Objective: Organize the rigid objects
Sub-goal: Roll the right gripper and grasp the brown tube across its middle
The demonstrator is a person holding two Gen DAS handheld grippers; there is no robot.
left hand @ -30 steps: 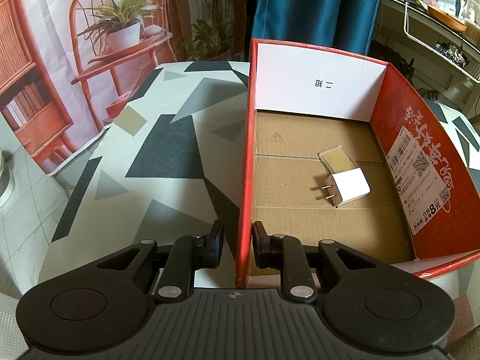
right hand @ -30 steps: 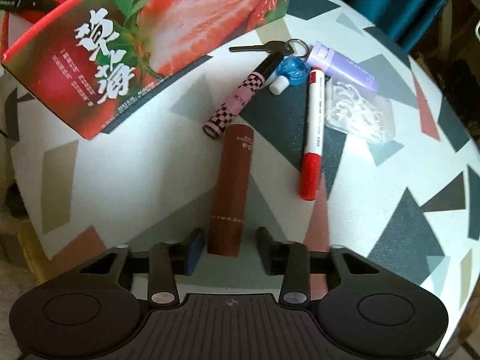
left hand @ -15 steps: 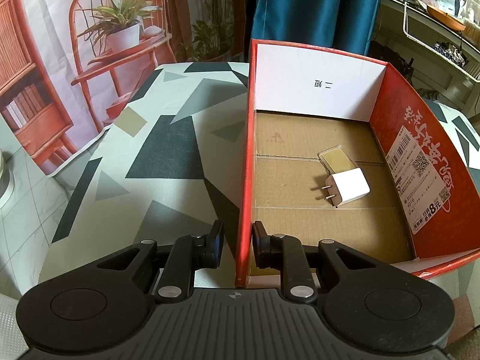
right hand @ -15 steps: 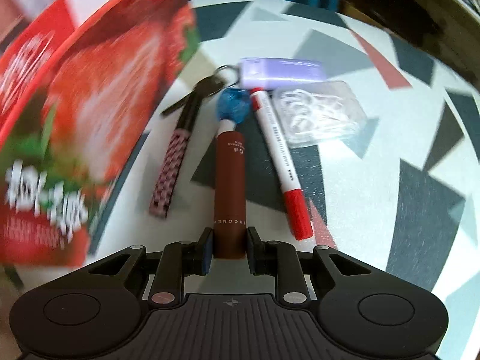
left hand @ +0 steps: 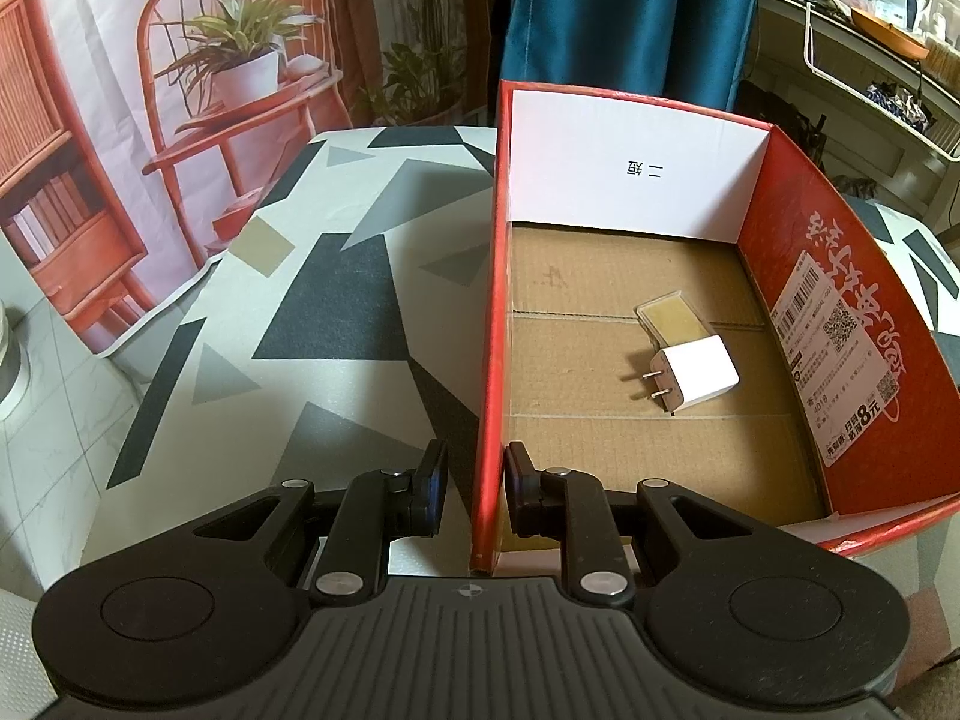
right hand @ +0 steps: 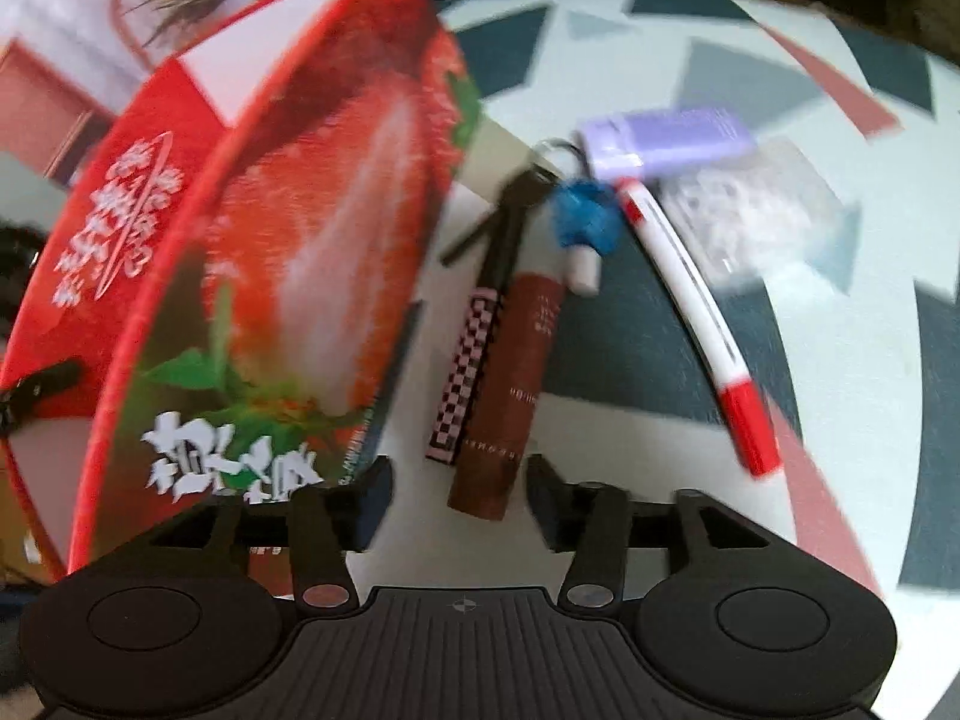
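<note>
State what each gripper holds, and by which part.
Left gripper: shut on the red cardboard box, by its side wall. Right gripper: nothing; jaws just opened around the brown tube.

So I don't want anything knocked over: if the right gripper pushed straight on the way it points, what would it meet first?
Probably the brown cylindrical tube, lying between the open right gripper jaws, beside a pink checkered tube. The blur leaves depth uncertain.
</note>
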